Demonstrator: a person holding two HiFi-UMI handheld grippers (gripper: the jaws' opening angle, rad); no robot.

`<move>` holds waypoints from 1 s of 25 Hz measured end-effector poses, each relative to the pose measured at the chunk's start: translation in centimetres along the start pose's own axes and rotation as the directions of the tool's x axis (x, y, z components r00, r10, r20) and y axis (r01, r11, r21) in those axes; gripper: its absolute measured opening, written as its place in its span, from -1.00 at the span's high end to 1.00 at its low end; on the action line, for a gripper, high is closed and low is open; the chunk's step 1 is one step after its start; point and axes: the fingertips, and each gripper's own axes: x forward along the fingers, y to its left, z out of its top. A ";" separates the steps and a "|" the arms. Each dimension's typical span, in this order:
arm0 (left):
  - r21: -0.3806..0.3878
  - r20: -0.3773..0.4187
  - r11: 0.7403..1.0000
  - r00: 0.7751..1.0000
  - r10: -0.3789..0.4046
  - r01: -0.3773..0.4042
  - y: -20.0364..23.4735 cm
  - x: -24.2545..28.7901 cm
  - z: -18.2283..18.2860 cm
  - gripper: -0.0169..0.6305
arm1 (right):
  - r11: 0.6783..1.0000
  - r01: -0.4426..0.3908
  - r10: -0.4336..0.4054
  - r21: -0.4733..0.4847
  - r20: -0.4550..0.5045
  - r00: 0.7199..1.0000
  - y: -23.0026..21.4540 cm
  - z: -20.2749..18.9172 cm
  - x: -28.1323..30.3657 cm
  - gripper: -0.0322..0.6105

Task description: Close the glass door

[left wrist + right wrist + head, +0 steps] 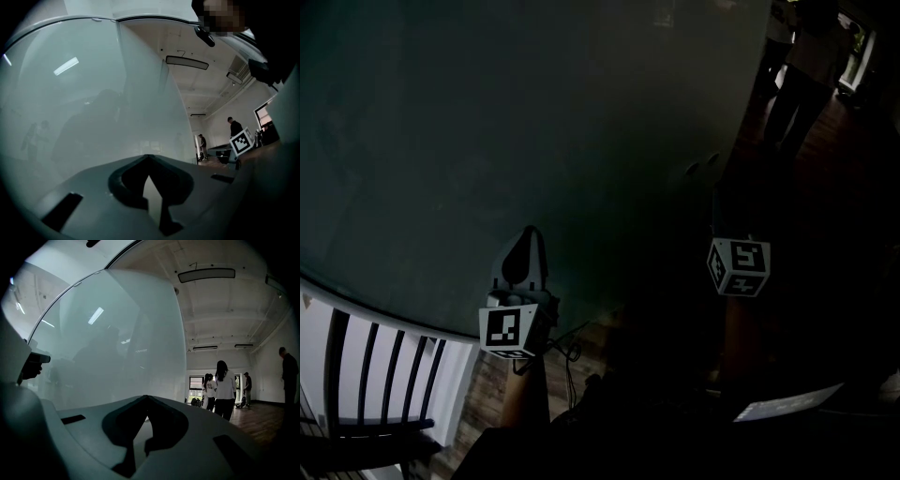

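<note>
A large frosted glass door [487, 122] fills most of the head view, a grey-green pane standing right in front of both tools, with its far edge running down towards the right of the frame. The left tool [528, 234] is held level with its tip pointing at the pane. In its own view the two jaws meet at the tip with nothing between them, and the door [93, 103] spreads across everything ahead. The light is too dim to tell whether the tip actually touches the glass. The right tool [146, 398] likewise has its jaws pressed together and empty. In the head view little more than its marker cube [739, 267] shows against the dark, well to the right of the left tool. From the right tool's view the door [117, 343] takes up the left and centre. Past its upright edge an open room shows, with several people [225, 387] standing on a wooden floor [262, 413] under long ceiling lights [206, 274]. At the lower left of the head view stands a white railing [384, 375] with dark gaps between its slats.
</note>
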 end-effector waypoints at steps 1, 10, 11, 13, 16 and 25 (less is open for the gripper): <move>-0.001 0.001 1.000 1.000 -0.002 0.002 -0.1 0.3 0.0 0.94 | 1.000 -0.001 0.001 0.001 -0.003 1.000 -0.3 -0.3 0.5 0.89; 0.012 -0.012 0.999 0.999 -0.040 0.040 -0.5 1.9 -0.2 0.94 | 0.999 -0.034 0.035 0.040 -0.035 0.999 -1.5 -2.9 4.9 0.89; 0.010 -0.014 0.999 0.999 -0.040 0.040 -0.4 1.9 -0.3 0.94 | 0.998 -0.048 0.050 0.046 -0.046 0.998 -1.5 -3.5 5.4 0.87; 0.011 -0.018 0.999 0.999 -0.040 0.040 -0.4 1.9 -0.5 0.94 | 0.996 -0.072 0.076 0.052 -0.074 0.994 -1.6 -4.6 6.4 0.70; 0.007 -0.016 0.999 0.999 -0.041 0.041 -0.3 2.2 -0.4 0.94 | 0.995 -0.082 0.088 0.055 -0.115 0.990 -2.1 -6.2 7.9 0.56; 0.016 -0.032 0.999 0.998 -0.051 0.051 -0.3 2.2 -1.0 0.94 | 0.992 -0.110 0.119 0.059 -0.191 0.974 -2.7 -8.5 12.5 0.37</move>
